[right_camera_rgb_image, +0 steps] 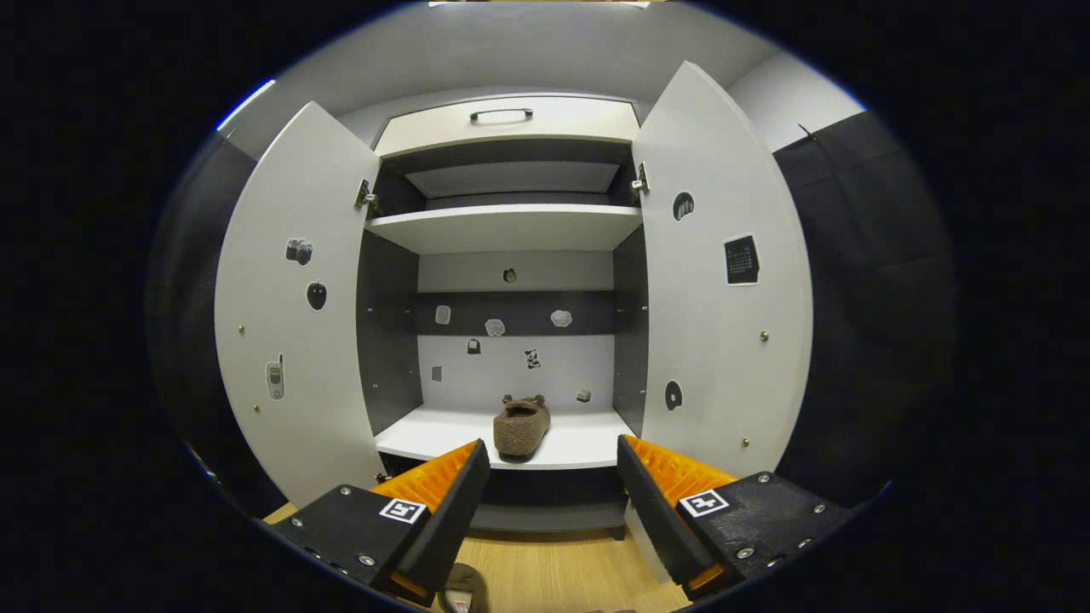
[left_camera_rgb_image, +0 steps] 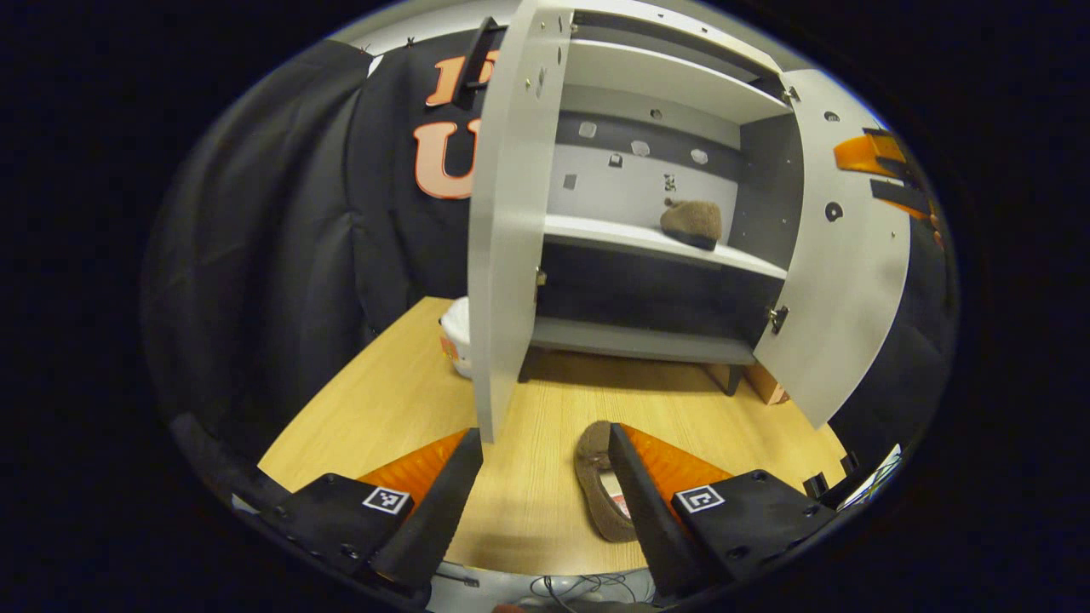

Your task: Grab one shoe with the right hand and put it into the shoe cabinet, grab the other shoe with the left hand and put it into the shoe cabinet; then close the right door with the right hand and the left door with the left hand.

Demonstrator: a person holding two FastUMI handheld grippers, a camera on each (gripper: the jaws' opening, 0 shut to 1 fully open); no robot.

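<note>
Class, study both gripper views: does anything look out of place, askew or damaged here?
Only one thing: the second slipper lies on the wooden table, not in the cabinet with its mate. Both doors hang open; nothing looks spilled or damaged.

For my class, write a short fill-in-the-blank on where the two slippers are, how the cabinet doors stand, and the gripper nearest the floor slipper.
1. One brown slipper lies on a ____ inside the shoe cabinet.
2. The other slipper lies on the wooden ____.
3. Both cabinet doors stand ____.
4. The left gripper beside that slipper is ____.

Missing words: shelf; floor; open; open
</note>
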